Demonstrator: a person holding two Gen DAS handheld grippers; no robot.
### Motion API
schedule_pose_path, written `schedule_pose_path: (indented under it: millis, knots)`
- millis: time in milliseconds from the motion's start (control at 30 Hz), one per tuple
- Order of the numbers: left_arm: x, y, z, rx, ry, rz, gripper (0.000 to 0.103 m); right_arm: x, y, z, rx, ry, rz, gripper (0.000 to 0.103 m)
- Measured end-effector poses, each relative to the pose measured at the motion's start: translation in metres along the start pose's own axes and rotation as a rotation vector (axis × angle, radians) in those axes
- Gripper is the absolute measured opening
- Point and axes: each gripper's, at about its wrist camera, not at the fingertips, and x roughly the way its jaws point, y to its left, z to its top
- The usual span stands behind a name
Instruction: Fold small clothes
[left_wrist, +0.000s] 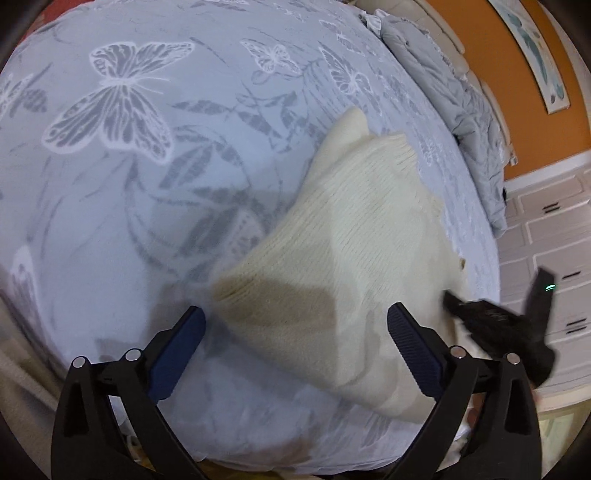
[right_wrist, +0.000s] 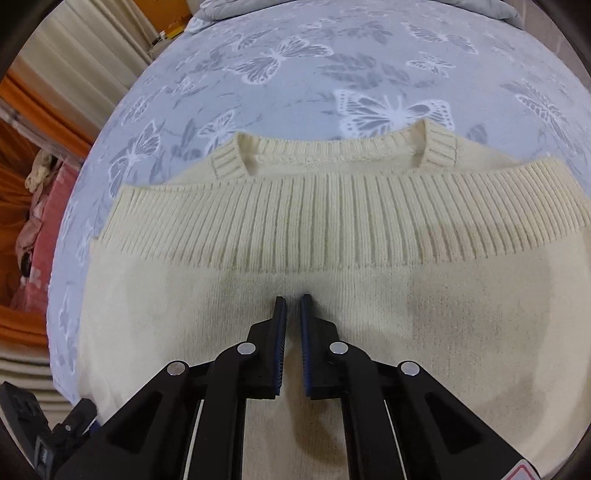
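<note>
bed (left_wrist: 110, 221): blue-grey sheet with butterflies | wall (left_wrist: 535, 122): orange, upper right | picture (left_wrist: 532, 48): on wall | drawers (left_wrist: 554, 229): white, right | curtain (right_wrist: 33, 122): orange, left | blanket (left_wrist: 454, 96): grey, crumpled, upper right

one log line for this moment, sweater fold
sweater: hem folded up near collar | left tool: open, over sweater edge | right tool: shut, tips on knit

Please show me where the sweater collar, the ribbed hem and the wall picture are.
sweater collar (right_wrist: 439, 146): right wrist view, ribbed neckband.
ribbed hem (right_wrist: 332, 218): right wrist view, middle.
wall picture (left_wrist: 532, 48): left wrist view, centre.
</note>
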Motion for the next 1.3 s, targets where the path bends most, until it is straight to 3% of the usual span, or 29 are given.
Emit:
schedule_pose_path:
  millis: [133, 200, 267, 367, 467, 500, 567, 700, 867, 1000, 1100, 1200, 1267, 1300]
  knots:
    - [0.002, 0.005, 0.009, -0.051, -0.017, -0.06, 0.096, -0.001, 0.006, -0.004, -0.059, -0.026, -0.033, 0.004]
    - [0.002, 0.005, 0.01, -0.061, -0.02, -0.078, 0.091, -0.001, 0.004, -0.004, -0.047, -0.03, -0.017, 0.004]
    - [0.007, 0.002, 0.013, -0.044, 0.01, -0.082, 0.053, -0.001, -0.001, -0.003, -0.028, -0.029, 0.003, 0.004]
    - [0.006, 0.001, 0.019, -0.054, 0.026, -0.056, 0.031, -0.01, -0.007, -0.003, 0.008, -0.018, 0.032, 0.008]
    - [-0.014, -0.018, 0.021, -0.027, 0.001, -0.05, 0.023, -0.045, -0.012, -0.015, 0.034, -0.06, 0.102, 0.025]
    - [-0.022, -0.033, 0.022, 0.013, -0.016, -0.048, 0.023, -0.054, -0.013, -0.02, 0.023, -0.08, 0.113, 0.034]
    - [-0.043, -0.068, 0.021, 0.104, -0.057, -0.06, 0.02, -0.081, -0.024, -0.038, -0.012, -0.138, 0.114, 0.04]
    - [-0.077, -0.154, 0.006, 0.313, -0.124, -0.085, 0.018, -0.124, -0.075, -0.081, 0.0, -0.23, 0.049, 0.043]
    - [-0.09, -0.263, -0.047, 0.593, -0.126, -0.155, 0.017, -0.155, -0.157, -0.123, 0.183, -0.256, 0.109, 0.043]
    - [-0.053, -0.317, -0.107, 0.76, -0.061, -0.139, 0.017, -0.162, -0.206, -0.146, 0.278, -0.256, 0.106, 0.045]
    - [0.009, -0.328, -0.148, 0.823, 0.077, -0.058, 0.021, -0.162, -0.232, -0.153, 0.394, -0.261, 0.207, 0.048]
    - [0.048, -0.315, -0.176, 0.819, 0.185, 0.027, 0.029, -0.163, -0.237, -0.153, 0.411, -0.283, 0.228, 0.059]
    - [0.04, -0.298, -0.183, 0.791, 0.174, -0.001, 0.057, -0.162, -0.232, -0.148, 0.392, -0.279, 0.251, 0.064]
    - [0.031, -0.291, -0.184, 0.797, 0.148, -0.011, 0.065, -0.161, -0.226, -0.144, 0.369, -0.271, 0.263, 0.066]
